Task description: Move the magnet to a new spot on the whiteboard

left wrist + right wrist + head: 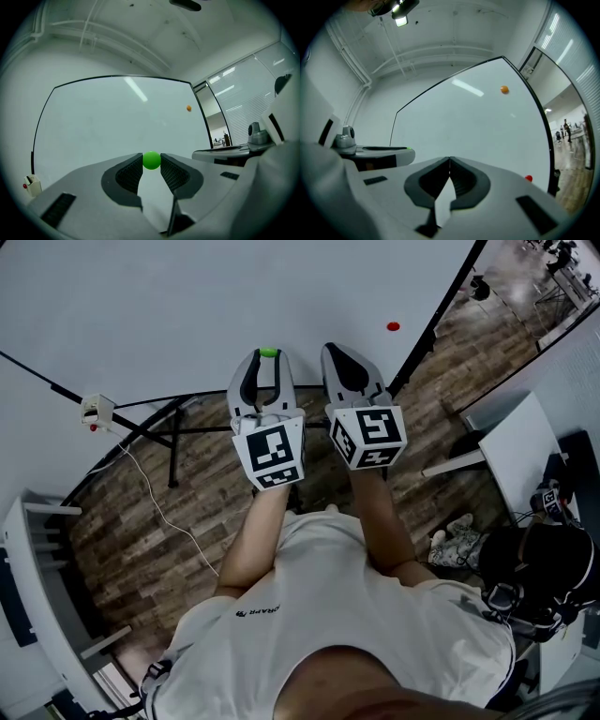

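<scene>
Items as we find them:

1. Left gripper [269,362]. Its fingers [129,173] pinch a small green magnet [151,160] at their very tips, one pad on each side of it. We hold this gripper up toward the whiteboard [108,122], with the magnet at the board's lower middle. We cannot tell whether the magnet touches the surface.

2. Right gripper [449,161]. Its fingers [461,176] are pressed together with nothing between them. It sits just beside the left gripper, on its right, and points at the same board.

3. Marker cubes. We see one on each gripper: left cube [272,454] and right cube [370,435]. Both face up toward the head camera.

4. Whiteboard. It is a large white panel with a thin dark frame, and its writing surface is bare. It stands on a dark metal stand [173,442].

5. Orange magnet [504,89]. It sits on the board high up on the right, well apart from the green one.

6. Red magnet [393,326]. It sits on the board near the right edge, lower than the orange one.

7. Small white box [97,411] with a red spot. It hangs at the board's lower left edge.

8. Wood-plank floor [141,521], under the stand.

9. White table [511,451], at the right of the head view.
</scene>
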{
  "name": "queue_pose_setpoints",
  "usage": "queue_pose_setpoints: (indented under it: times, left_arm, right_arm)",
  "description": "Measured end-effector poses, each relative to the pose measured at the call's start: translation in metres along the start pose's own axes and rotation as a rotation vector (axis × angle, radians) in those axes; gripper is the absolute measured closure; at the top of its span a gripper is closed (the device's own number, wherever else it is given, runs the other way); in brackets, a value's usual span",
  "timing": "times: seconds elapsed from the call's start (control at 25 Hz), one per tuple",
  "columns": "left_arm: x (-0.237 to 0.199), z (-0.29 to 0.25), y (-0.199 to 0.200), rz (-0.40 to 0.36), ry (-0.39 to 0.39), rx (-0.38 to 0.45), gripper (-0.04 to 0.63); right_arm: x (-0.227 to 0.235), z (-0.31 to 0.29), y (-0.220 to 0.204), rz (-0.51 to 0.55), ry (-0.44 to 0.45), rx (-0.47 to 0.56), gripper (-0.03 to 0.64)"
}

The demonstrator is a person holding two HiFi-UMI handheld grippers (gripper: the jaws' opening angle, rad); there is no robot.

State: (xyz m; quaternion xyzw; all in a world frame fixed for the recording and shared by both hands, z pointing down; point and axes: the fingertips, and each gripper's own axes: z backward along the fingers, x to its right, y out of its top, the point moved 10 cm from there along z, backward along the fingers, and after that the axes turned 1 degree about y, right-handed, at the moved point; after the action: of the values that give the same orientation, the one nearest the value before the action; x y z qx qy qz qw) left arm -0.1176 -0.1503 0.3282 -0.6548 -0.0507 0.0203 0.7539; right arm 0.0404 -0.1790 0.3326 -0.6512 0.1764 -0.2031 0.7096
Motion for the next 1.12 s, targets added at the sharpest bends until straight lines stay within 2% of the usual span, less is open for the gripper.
queue_pose_setpoints:
  times: [1.12]
  left_arm:
    - [0.003, 0.013, 0.006, 0.02, -0.032, 0.002, 0.476]
  right_arm:
    - [-0.01, 0.009, 0.006, 0.005, 0.008, 0.003, 0.603]
